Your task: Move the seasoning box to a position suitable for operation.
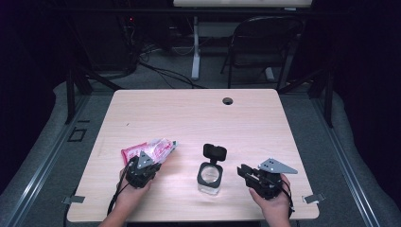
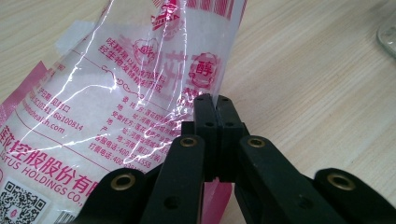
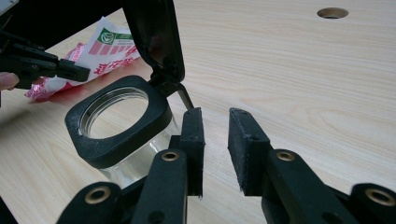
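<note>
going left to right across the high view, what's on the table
packet pinched in the left gripper → clear jar with its black lid flipped open → right gripper, jaws apart, nothing between them

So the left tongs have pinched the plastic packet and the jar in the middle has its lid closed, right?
Not quite. The left tongs have pinched the plastic packet, but the jar has its lid flipped open, standing up from the hinge. The right gripper view shows the open mouth clearly.
</note>
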Tool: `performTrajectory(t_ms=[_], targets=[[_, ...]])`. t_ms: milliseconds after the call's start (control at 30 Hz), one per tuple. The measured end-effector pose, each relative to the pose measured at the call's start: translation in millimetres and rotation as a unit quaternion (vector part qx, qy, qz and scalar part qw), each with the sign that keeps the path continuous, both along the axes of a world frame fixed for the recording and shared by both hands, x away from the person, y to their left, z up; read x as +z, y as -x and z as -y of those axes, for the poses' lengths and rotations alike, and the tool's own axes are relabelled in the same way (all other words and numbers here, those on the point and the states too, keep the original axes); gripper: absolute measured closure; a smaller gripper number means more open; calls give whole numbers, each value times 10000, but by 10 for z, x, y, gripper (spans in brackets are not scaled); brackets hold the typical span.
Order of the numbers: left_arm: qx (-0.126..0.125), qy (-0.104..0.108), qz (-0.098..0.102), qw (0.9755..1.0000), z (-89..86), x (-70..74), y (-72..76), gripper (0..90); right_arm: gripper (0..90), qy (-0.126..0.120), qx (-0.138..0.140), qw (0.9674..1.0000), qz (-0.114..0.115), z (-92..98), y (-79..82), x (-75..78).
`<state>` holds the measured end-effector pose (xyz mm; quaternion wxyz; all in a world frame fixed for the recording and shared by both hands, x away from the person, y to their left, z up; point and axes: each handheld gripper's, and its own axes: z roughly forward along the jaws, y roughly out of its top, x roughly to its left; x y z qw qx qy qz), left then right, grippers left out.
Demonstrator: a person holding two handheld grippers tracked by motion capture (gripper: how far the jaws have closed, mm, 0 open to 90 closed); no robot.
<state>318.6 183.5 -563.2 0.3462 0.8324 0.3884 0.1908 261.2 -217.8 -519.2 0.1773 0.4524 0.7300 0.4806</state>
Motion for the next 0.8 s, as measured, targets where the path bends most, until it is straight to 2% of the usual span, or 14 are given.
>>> performTrajectory(t_ms=[167,300,433,533,633,800], targets=[[11,99,-53,9999,-33,35,-2,900,757,-11,0,10000,5,3,-1,0],[27,183,2,9998,-81,90,8,900,757,6,-2,10000,-1,6,-3,0],[71,214,130,9997,-153,213,45,900,757,8,17,10000,10,6,-12,4],[116,373,227,9990,-221,311,72,900,757,23,36,10000,3,4,-17,9],[102,483,339,9982,-271,409,105,900,757,-6,31,10000,10,-7,-27,7],[55,542,509,9972,-302,540,149,900,757,11,72,10000,12,-21,-38,8]])
